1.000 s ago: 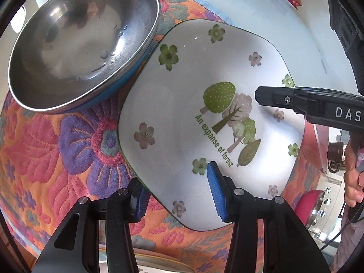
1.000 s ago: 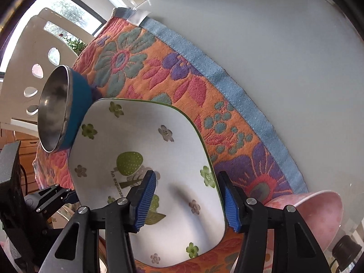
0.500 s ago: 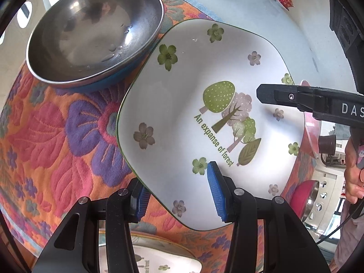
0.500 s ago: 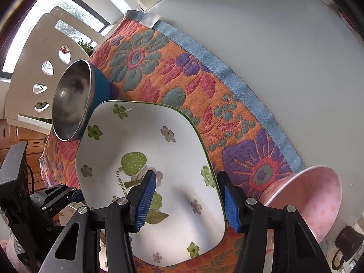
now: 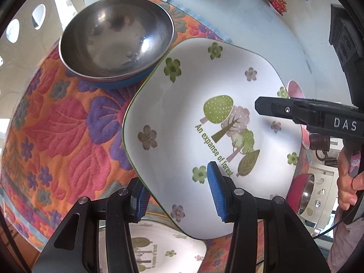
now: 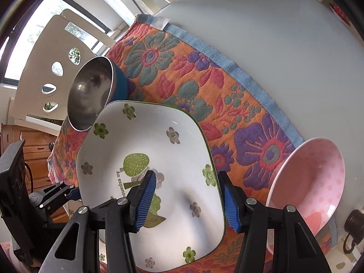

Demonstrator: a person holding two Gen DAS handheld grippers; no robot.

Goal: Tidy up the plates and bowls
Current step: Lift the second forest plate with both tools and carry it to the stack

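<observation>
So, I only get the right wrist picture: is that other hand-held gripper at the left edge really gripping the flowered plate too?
Observer: Yes. The left hand-held gripper has one blue pad on top of the square flowered plate and one under its rim.
Operator: Anything else hidden from me?
Observer: A red-sided steel bowl shows past the plate's right edge.

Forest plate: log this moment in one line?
forest plate: lifted off floral mat | left gripper: shut on near rim | right gripper: shut on opposite rim | steel bowl: on mat
</observation>
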